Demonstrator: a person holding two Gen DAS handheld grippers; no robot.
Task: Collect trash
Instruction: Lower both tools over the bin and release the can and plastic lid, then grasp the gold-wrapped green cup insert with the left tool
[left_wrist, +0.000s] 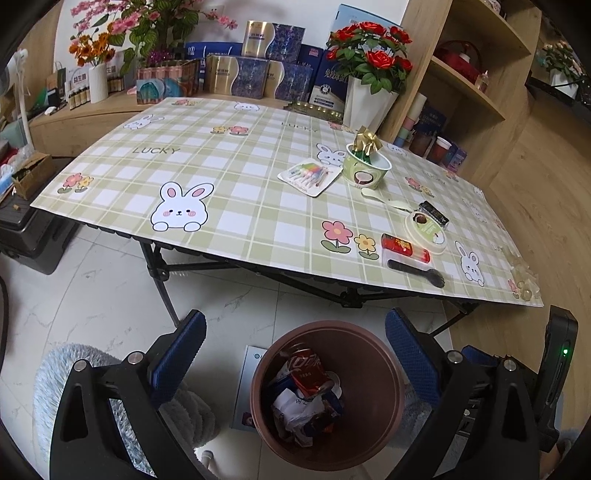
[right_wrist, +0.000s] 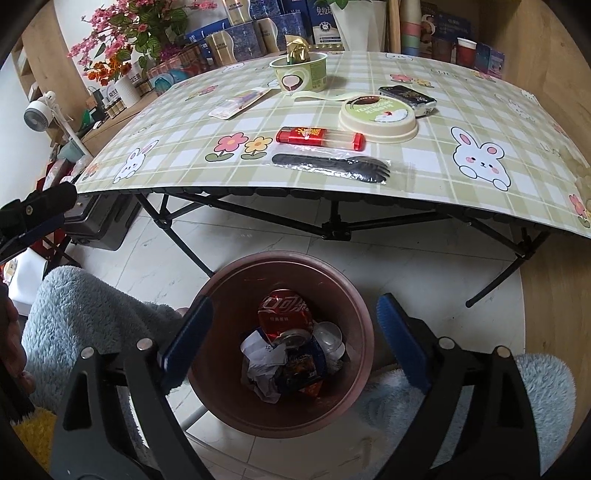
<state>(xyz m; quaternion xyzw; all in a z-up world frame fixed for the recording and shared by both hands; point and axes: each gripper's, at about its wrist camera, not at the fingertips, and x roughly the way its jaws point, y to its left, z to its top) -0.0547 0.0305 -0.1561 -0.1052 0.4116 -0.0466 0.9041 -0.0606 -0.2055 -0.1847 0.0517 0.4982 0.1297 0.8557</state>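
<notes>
**Both grippers empty over the bin, more litter waiting on the table**

Left wrist view: the left gripper (left_wrist: 295, 354) hangs with its blue-padded jaws spread wide and nothing between them, above the round brown plastic trash bin (left_wrist: 391, 402) on the tiled floor. A crushed red soda can (left_wrist: 308, 371) and crumpled paper wrappers (left_wrist: 295, 410) lie inside the bin. On the green checked tablecloth (left_wrist: 207, 173) remain a green paper dessert cup (left_wrist: 365, 170), its cream lid (left_wrist: 426, 230), a red plastic tube (left_wrist: 404, 248) and a black plastic fork in clear wrap (left_wrist: 415, 272).

Right wrist view: the right gripper (right_wrist: 293, 341) is likewise released and empty, directly over the same bin. The fork and red tube lie nearest the table's front edge.

A drop looks finished. The next move calls for lifting to the table and closing on a near item, probably the fork.
</notes>
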